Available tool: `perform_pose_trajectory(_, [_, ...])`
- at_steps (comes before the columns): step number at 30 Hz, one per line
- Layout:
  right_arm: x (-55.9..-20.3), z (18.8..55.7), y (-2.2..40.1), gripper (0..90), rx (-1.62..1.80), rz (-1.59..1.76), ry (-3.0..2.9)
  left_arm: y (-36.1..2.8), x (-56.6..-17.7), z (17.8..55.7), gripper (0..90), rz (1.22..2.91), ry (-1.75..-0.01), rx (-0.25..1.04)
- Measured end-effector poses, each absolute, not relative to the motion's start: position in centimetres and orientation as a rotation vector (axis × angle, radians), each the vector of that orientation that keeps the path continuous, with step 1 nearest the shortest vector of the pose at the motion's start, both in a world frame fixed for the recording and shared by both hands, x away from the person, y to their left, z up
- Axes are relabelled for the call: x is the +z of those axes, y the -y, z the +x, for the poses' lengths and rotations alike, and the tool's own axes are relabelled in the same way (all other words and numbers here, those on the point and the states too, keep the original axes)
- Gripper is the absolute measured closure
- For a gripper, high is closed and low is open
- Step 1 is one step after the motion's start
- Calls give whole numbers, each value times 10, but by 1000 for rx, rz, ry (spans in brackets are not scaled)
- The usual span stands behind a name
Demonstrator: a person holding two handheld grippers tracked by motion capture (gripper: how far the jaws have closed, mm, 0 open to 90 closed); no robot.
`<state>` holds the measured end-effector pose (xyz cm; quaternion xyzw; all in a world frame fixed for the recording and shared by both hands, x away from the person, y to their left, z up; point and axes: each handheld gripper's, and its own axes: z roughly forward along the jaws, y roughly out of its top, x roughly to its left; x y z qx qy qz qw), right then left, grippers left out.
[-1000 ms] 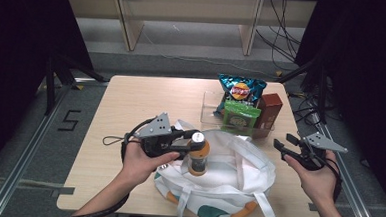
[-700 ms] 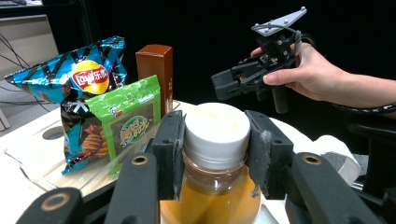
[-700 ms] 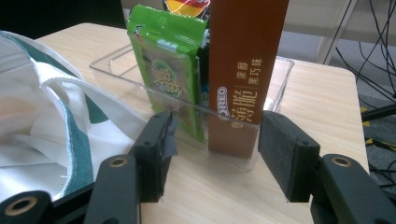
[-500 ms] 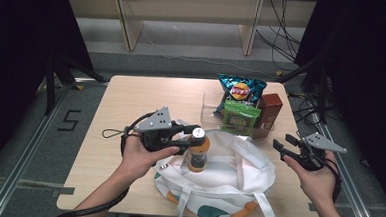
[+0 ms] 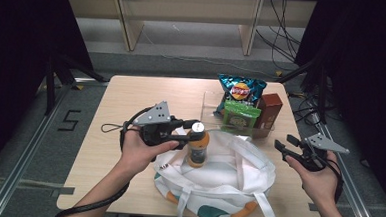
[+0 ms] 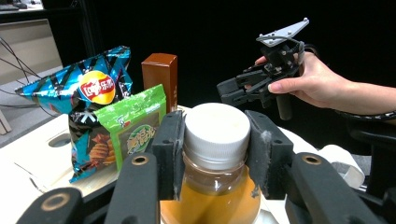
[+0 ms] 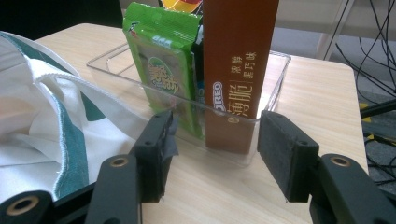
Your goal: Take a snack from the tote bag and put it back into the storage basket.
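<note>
The bottle, clear plastic with amber liquid and a ribbed white cap, stands upright over the open mouth of the white cloth bag at the near middle of the table. The left gripper pinches it just under the cap, its black foam-faced pads pressed on either side of the neck; the left hand holds the gripper level, forearm coming from the near left. The right gripper hovers at the table's right edge, jaws spread with nothing between them, pointing left toward a clear plastic tray. In it stand a brown carton, a glossy green packet and a crinkled blue crisp bag.
</note>
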<state>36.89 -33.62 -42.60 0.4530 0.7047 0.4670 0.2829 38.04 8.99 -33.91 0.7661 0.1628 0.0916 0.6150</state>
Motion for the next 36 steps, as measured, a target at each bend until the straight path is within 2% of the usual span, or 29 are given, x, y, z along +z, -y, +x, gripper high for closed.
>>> perform_pose_trajectory(36, [-430, 366, 335, 464, 1216, 1241, -1907, -83, -310, 401, 590, 1739, -353, 245])
